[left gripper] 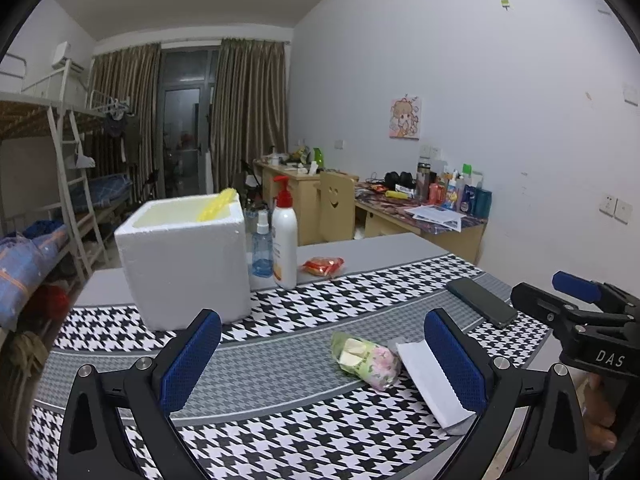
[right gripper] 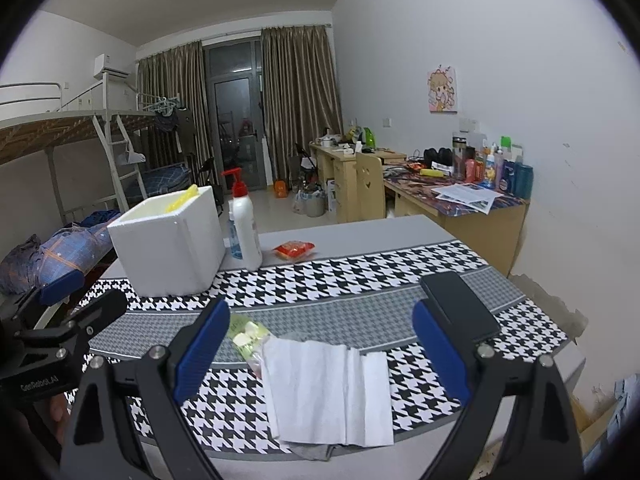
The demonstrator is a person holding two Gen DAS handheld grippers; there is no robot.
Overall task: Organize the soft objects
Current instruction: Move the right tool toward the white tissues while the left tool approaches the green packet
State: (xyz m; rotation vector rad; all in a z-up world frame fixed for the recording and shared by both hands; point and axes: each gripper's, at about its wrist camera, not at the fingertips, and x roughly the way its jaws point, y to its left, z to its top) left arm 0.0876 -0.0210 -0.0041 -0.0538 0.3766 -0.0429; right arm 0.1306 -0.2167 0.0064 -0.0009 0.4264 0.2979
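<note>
Both grippers, left [left gripper: 322, 364] and right [right gripper: 320, 354], hover with jaws wide, holding nothing. White tissue [right gripper: 326, 390] lies flat on the counter [right gripper: 360, 232], touching the floral packet [left gripper: 366, 360]. Foam box [left gripper: 184, 256] stands well behind.

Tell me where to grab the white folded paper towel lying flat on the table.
Judging by its flat pose, pinch the white folded paper towel at its near edge, coming from above with the open right tongs; the layered folds there should lift most easily off the houndstooth cloth.

Black-and-white houndstooth cloth [right gripper: 360, 276], white foam box [left gripper: 184, 264], blue-padded tool [left gripper: 324, 360].
</note>
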